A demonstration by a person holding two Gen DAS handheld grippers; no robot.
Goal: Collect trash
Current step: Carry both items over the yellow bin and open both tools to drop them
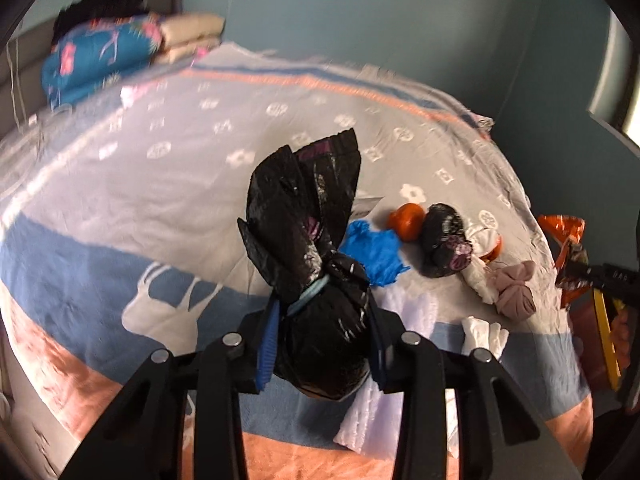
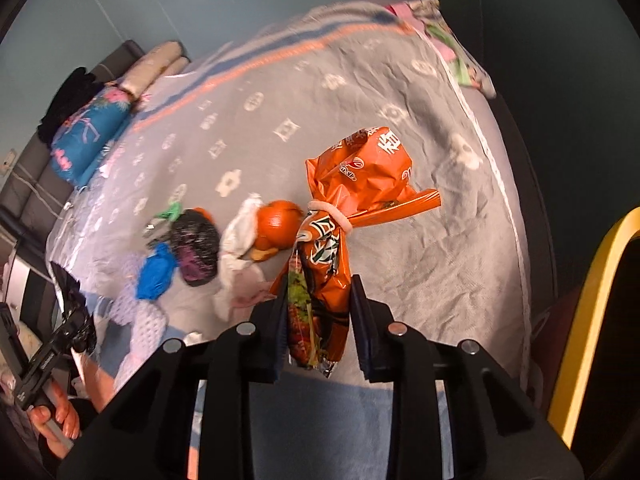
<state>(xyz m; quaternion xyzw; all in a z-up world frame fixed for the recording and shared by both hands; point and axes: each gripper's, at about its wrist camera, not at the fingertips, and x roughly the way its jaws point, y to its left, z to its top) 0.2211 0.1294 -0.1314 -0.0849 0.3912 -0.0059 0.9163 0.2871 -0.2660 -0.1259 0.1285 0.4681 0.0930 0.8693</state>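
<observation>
Left wrist view shows the left tongs clamping a black bag, right tongs clamping an orange wrapper, while more scraps near the orange await on the bed.

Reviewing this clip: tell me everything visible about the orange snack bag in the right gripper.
The orange snack bag is crinkly, glossy plastic film printed with white characters, a logo and food pictures. A pale band cinches it near the middle, so the top puffs out and flares. It stands roughly upright, lifted above the bed cover, its lower part clamped between the pads of the right gripper. A silvery sealed edge shows at the bottom. Nothing else appears to touch it.
</observation>
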